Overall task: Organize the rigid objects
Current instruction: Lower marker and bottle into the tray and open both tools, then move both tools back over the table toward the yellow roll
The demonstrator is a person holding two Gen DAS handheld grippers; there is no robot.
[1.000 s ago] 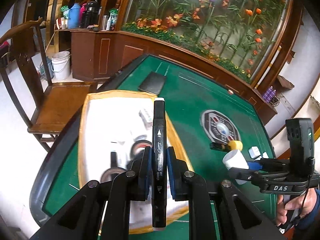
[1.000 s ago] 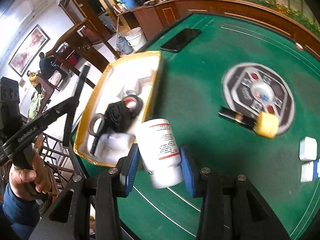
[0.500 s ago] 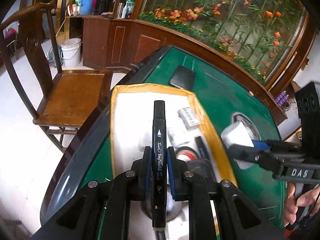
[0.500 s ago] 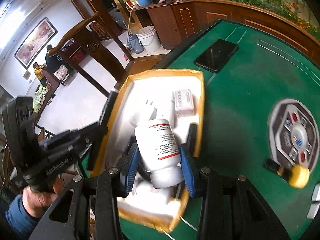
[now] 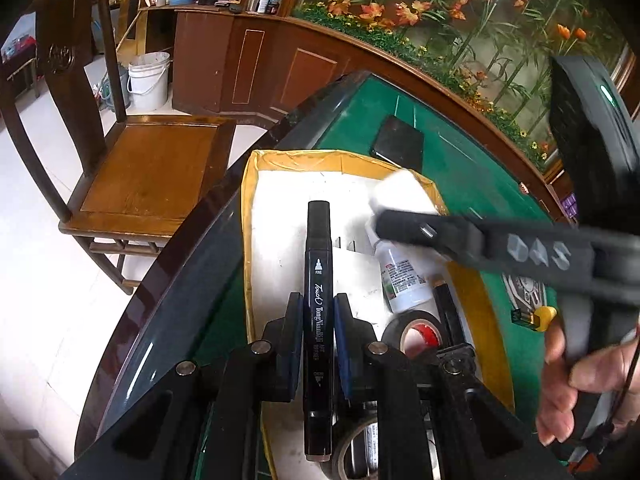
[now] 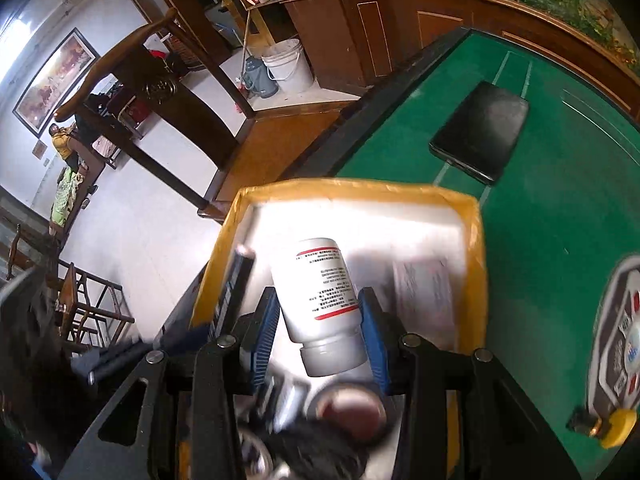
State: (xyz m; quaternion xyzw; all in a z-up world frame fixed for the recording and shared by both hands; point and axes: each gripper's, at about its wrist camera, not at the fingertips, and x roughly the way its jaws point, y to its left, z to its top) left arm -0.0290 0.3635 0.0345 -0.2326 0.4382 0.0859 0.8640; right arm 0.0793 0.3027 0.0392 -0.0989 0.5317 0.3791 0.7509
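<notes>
From the left wrist view, the left tongs (image 5: 318, 336) were clenched on a black double-ended art marker (image 5: 318, 304), held above the yellow-rimmed white tray (image 5: 256, 168) on the green felt counter (image 5: 472, 168). A roll of black tape (image 5: 416, 330) already lay in the tray, while a small yellow-capped item (image 5: 534, 318) waited outside on the felt.

From the right wrist view, the right tongs (image 6: 320, 334) gripped a white plastic pill bottle (image 6: 320, 300) over the same tray (image 6: 476, 240). I judged the sorting partly done: both held pieces remained unreleased.
</notes>
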